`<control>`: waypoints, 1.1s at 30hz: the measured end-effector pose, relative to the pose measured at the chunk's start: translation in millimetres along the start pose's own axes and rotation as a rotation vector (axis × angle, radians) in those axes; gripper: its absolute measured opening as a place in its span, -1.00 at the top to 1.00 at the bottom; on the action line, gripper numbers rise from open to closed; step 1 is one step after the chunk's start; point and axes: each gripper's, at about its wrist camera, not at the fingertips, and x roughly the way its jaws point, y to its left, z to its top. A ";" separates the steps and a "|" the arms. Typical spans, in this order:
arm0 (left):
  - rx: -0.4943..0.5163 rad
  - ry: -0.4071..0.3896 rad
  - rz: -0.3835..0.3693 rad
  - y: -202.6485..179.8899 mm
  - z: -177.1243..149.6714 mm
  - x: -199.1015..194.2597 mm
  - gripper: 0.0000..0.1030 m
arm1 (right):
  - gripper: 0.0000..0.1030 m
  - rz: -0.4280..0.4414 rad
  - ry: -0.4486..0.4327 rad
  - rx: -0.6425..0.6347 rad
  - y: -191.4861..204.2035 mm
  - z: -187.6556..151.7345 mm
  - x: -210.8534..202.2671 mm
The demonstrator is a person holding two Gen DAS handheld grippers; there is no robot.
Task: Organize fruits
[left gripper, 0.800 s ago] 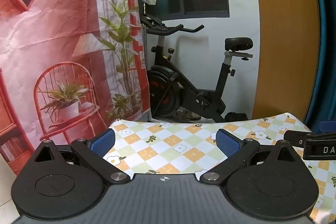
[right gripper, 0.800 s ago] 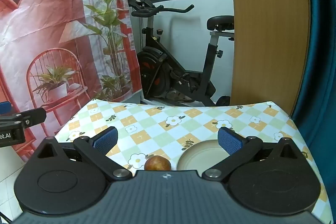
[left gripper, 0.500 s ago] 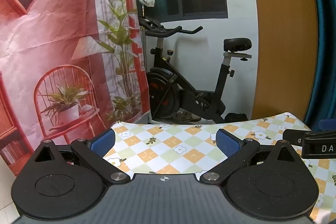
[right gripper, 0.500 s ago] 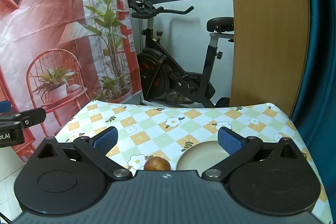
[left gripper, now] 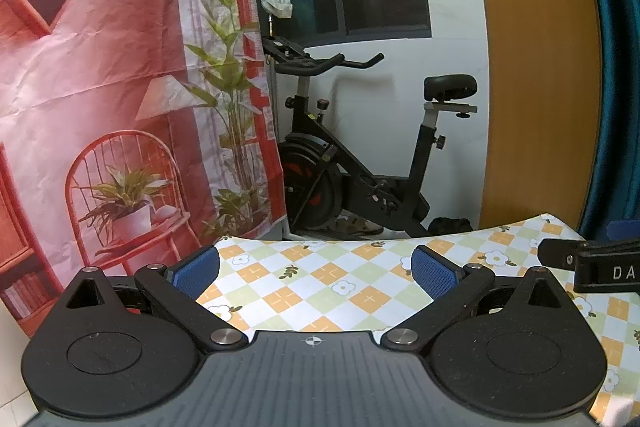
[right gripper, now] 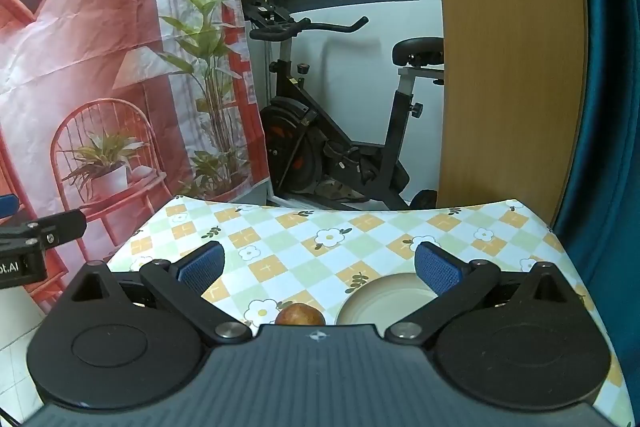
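Note:
In the right wrist view a round brown fruit (right gripper: 299, 316) lies on the checked tablecloth (right gripper: 328, 227), half hidden by the gripper body. A beige plate (right gripper: 384, 301) sits just right of it. My right gripper (right gripper: 318, 265) is open and empty, above and behind both. My left gripper (left gripper: 316, 267) is open and empty over the cloth (left gripper: 320, 279); no fruit shows in its view. Each gripper's side shows at the other view's edge, the right gripper in the left wrist view (left gripper: 592, 263) and the left gripper in the right wrist view (right gripper: 32, 243).
An exercise bike (right gripper: 332, 131) stands on the floor beyond the table's far edge. A printed red backdrop (left gripper: 100, 87) hangs on the left. A wooden panel (right gripper: 508, 59) and a teal curtain (right gripper: 612, 67) stand on the right.
Both views have shifted only slightly; the left gripper has tilted up a little. Both jaws stay open. The fruit and plate have not moved.

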 end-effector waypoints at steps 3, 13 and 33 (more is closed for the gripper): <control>-0.003 0.001 -0.003 1.7 0.5 -0.6 -1.00 | -1.00 -0.001 -0.002 0.000 1.5 1.6 -0.1; -0.006 0.003 -0.015 2.7 0.5 0.0 -1.00 | -1.00 -0.002 -0.009 0.004 0.4 0.8 -1.4; -0.008 0.006 -0.022 3.1 0.3 0.3 -1.00 | -1.00 -0.004 -0.010 0.004 1.3 0.8 -2.4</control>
